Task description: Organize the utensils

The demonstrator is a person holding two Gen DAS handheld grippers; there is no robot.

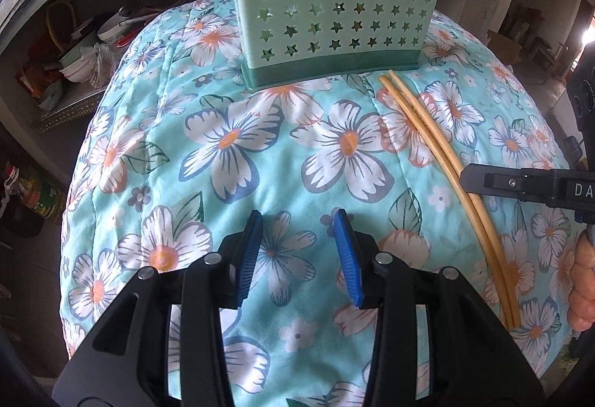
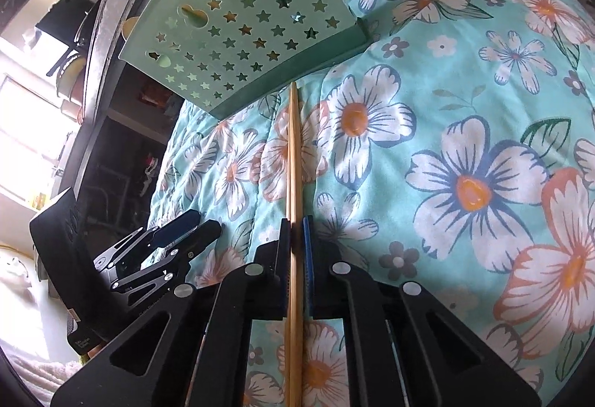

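Though seemingly empty, green holder (image 1: 334, 9).

Chopsticks (image 1: 442, 161) beside green holder (image 1: 334, 5)

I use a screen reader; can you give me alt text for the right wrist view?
The right claw is shut on a pair of wooden chopsticks lying on a flowered cloth. Their far tips reach the base of a green holder with star-shaped holes. The left claw shows at the left.
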